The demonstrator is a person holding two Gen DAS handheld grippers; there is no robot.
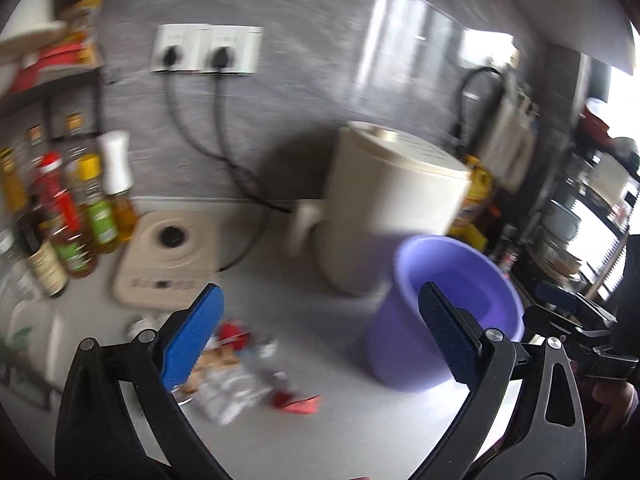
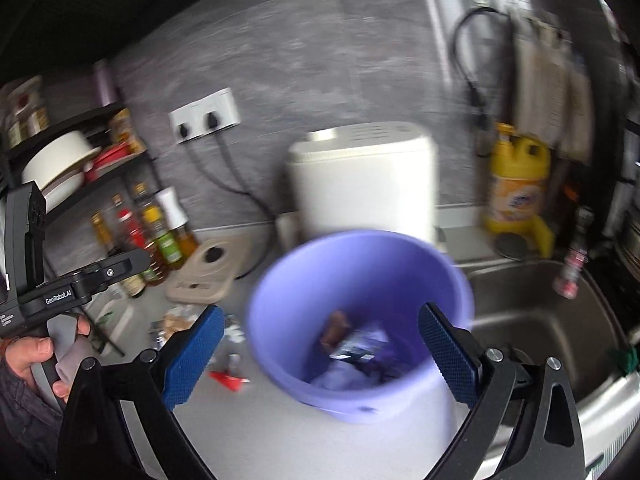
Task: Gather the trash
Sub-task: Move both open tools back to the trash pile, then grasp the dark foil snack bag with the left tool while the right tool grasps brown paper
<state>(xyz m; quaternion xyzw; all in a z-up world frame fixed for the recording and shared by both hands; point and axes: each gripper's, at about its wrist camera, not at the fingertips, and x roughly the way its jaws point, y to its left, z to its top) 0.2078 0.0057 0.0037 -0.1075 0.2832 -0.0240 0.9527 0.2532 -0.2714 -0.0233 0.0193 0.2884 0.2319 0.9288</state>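
Grey countertop (image 1: 352, 420) runs under both your claws, backed by a grey wall with a double socket (image 1: 206, 49).

Your left gripper (image 1: 318, 340) stands wide with nothing between its blue pads. Just past its left pad, toward 7 o'clock, lies the loose trash (image 1: 236, 376): crinkled wrappers and a red scrap (image 1: 298, 404), smeared by blur and partly hidden behind the pad. At 3 o'clock stands the purple bin (image 1: 404, 360), with a cream appliance (image 1: 400, 196) behind it.

Your right gripper (image 2: 320, 354) is spread wide too, empty, with the purple bin (image 2: 360, 280) framed between its fingers. Wrappers (image 2: 352, 344) lie inside, too blurred to name. At 3 o'clock a steel sink (image 2: 552, 320) is cut off by the frame. At 9 o'clock your hand (image 2: 36, 356) grips the other tool, whose claw is out of shot.
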